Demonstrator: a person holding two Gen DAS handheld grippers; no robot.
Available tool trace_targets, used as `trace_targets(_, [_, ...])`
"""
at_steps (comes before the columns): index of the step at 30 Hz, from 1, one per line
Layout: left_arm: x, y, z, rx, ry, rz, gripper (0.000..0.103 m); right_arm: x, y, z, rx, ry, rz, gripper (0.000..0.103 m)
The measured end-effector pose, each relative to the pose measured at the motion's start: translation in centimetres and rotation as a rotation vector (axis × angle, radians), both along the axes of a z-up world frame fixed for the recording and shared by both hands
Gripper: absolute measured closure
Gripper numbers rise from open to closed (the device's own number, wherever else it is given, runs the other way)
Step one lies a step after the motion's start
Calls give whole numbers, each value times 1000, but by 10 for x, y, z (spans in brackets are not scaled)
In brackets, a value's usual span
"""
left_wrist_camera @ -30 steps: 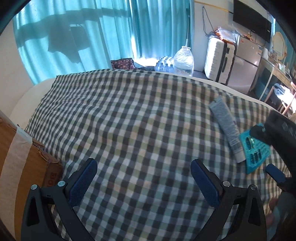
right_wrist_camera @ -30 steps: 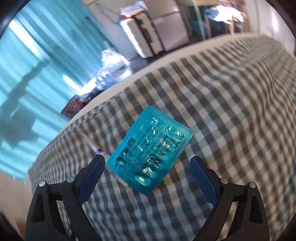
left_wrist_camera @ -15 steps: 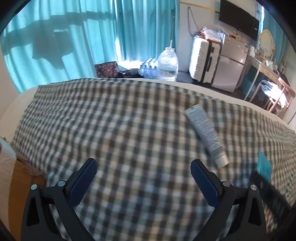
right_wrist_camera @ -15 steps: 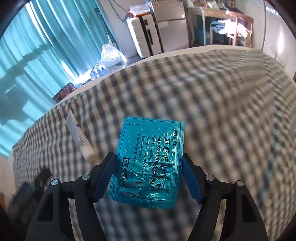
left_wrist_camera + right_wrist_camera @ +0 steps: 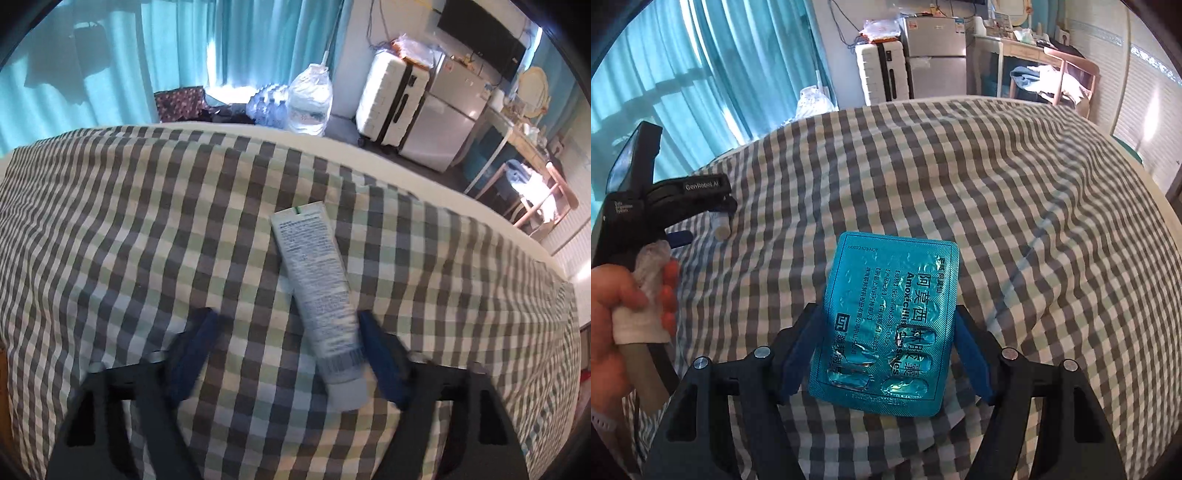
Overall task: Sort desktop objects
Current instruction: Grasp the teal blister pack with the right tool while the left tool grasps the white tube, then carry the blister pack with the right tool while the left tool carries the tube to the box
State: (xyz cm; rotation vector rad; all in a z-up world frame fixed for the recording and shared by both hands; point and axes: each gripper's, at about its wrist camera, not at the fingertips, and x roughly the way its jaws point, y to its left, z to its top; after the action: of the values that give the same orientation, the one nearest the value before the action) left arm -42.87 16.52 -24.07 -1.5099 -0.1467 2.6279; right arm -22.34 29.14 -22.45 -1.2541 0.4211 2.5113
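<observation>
My right gripper [image 5: 886, 354] is shut on a teal blister pack of capsules [image 5: 886, 321] and holds it above the checked cloth [image 5: 997, 184]. A white tube with small print [image 5: 317, 280] lies on the cloth in the left wrist view, cap end towards me. My left gripper [image 5: 286, 354] is open around the tube's cap end, with the right finger close beside the tube. The fingers are blurred by motion. The left gripper also shows at the left of the right wrist view [image 5: 676, 206], held in a hand, over the tube's cap [image 5: 722, 230].
The cloth covers a table whose far edge [image 5: 406, 177] drops to the floor. Beyond it stand a large water bottle [image 5: 308, 101], a white suitcase [image 5: 391, 107] and a small fridge [image 5: 450, 122]. Teal curtains hang behind.
My left gripper has moved right and forward to the tube, and its fingers have narrowed around it. My right gripper closed on the blister pack and lifted it off the cloth.
</observation>
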Motion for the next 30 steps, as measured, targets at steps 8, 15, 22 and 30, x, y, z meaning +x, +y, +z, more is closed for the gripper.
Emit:
trace_targets(8, [32, -2, 20, -36, -5, -120, 78, 17, -10, 30, 46, 34, 35, 32])
trace_targets(15, [99, -18, 65, -79, 71, -180, 78, 48, -29, 57, 43, 45, 60, 32])
trace_targets(22, [181, -53, 133, -135, 184, -216, 78, 84, -58, 108, 30, 121, 121, 32])
trace_targets(30, [256, -96, 196, -95, 272, -212, 78, 139, -94, 175, 19, 222, 166, 32])
